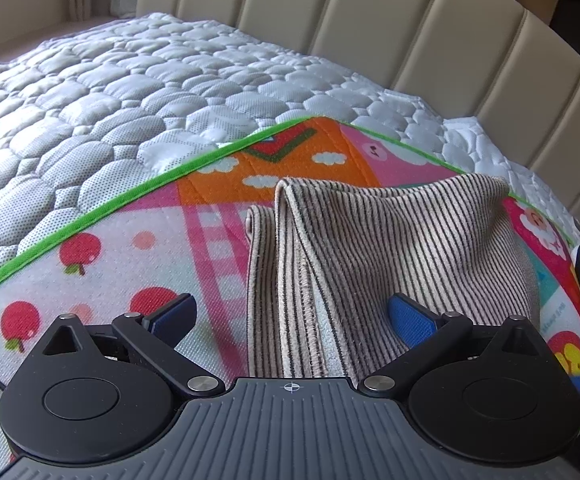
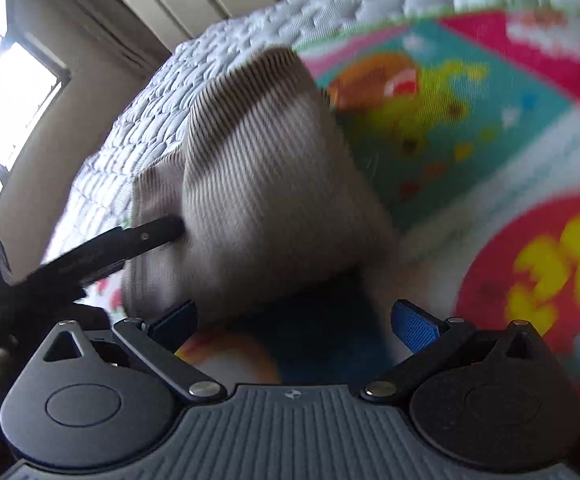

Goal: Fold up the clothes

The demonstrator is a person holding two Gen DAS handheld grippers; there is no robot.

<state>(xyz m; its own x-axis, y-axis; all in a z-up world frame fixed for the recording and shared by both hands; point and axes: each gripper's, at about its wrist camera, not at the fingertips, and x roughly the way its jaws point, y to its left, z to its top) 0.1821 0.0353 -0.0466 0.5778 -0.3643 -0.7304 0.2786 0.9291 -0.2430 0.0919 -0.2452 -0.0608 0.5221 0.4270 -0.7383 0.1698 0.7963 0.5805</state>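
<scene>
on the bright cartoon-print play mat (image 1: 89, 264), beige striped knit garment (image 1: 370, 248) lies doubled over; left hand-held gripper (image 1: 292, 316) and right hand-held gripper (image 2: 294, 320) both gape wide, holding nothing, probably mid-fold.

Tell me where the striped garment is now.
In the left wrist view, the striped garment lies folded on the colourful play mat on the quilted mattress, between the open left gripper's fingers.
</scene>
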